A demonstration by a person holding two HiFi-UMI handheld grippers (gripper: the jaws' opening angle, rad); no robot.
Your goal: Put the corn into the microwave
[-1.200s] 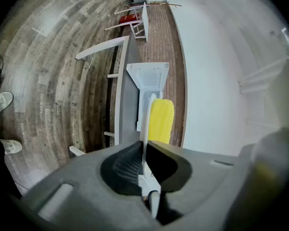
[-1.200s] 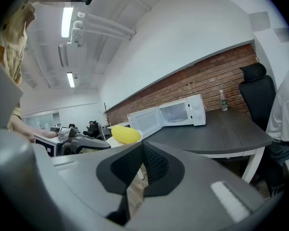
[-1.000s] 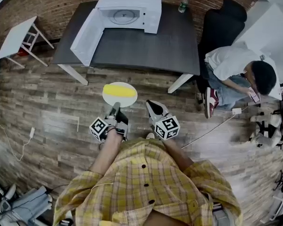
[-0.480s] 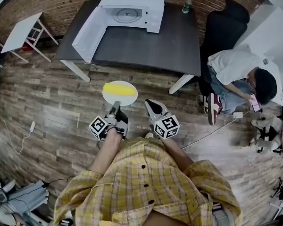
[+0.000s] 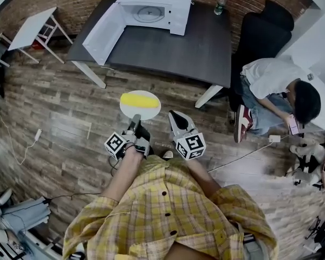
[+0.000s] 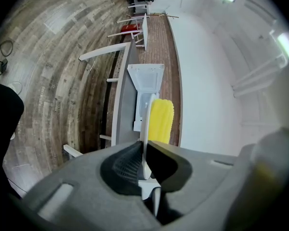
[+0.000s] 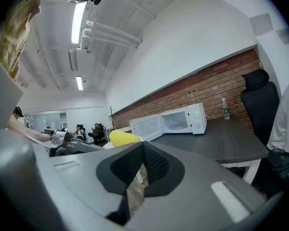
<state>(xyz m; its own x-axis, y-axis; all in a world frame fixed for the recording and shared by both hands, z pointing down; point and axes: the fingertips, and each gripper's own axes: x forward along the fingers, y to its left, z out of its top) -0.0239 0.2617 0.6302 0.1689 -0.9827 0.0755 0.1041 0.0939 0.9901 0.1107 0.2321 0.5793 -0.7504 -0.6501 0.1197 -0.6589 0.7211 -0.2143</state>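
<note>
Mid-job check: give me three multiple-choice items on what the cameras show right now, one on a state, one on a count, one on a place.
1. The microwave door is: A) shut B) swung open C) missing.
2. On the dark table, the number of bottles is: A) one B) none C) three.
3. The corn lies: A) inside the microwave B) on the table C) on the white plate gripped by the left tool.

Key: 1 B, the door stands swung out sideways from the box. 2 A, a single bottle stands beside the microwave. 3 C, the left gripper view shows the jaws clamped on the plate's rim, with the corn on top.
</note>
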